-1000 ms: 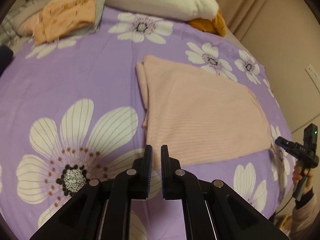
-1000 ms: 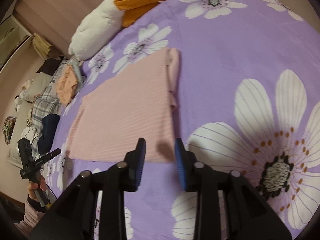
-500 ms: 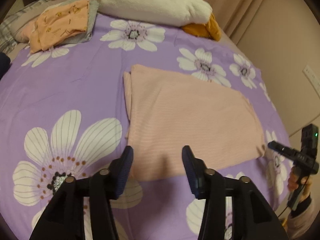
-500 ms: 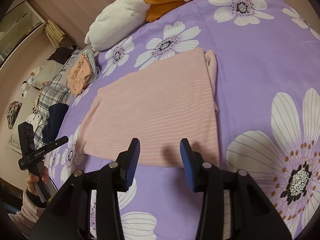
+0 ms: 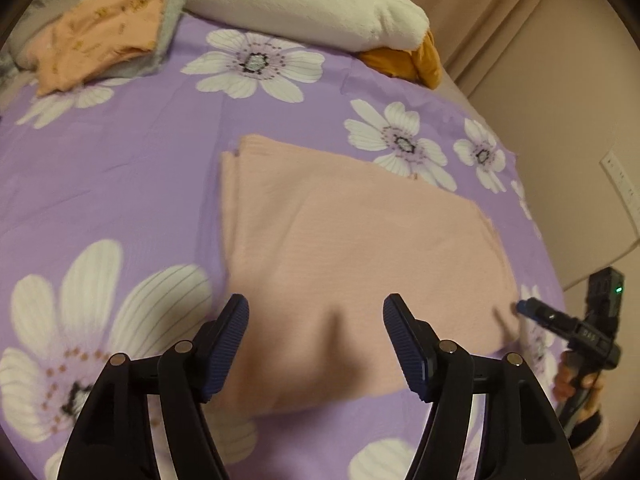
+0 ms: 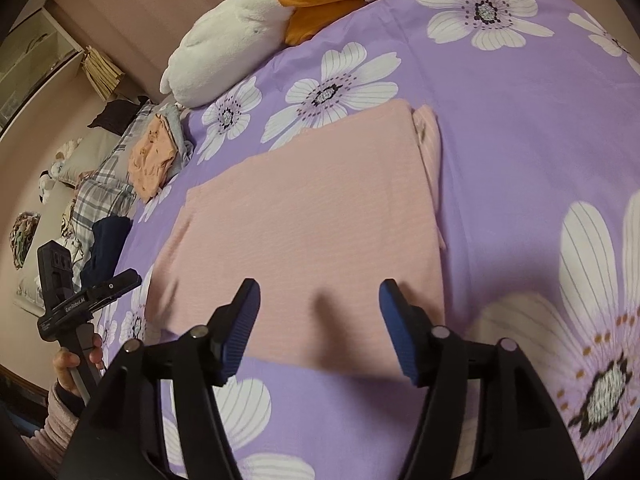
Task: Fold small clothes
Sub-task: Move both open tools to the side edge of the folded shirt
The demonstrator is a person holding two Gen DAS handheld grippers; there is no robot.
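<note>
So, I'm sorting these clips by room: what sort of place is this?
Most likely a bedroom: a purple floral bedspread covers a bed, a white plush pillow lies at its far end, and curtains hang behind.

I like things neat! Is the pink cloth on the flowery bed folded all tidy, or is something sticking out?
Mostly tidy. The pink cloth lies flat on the bedspread, but a strip of an under layer pokes out past its far right edge, so the layers are not lined up.
</note>
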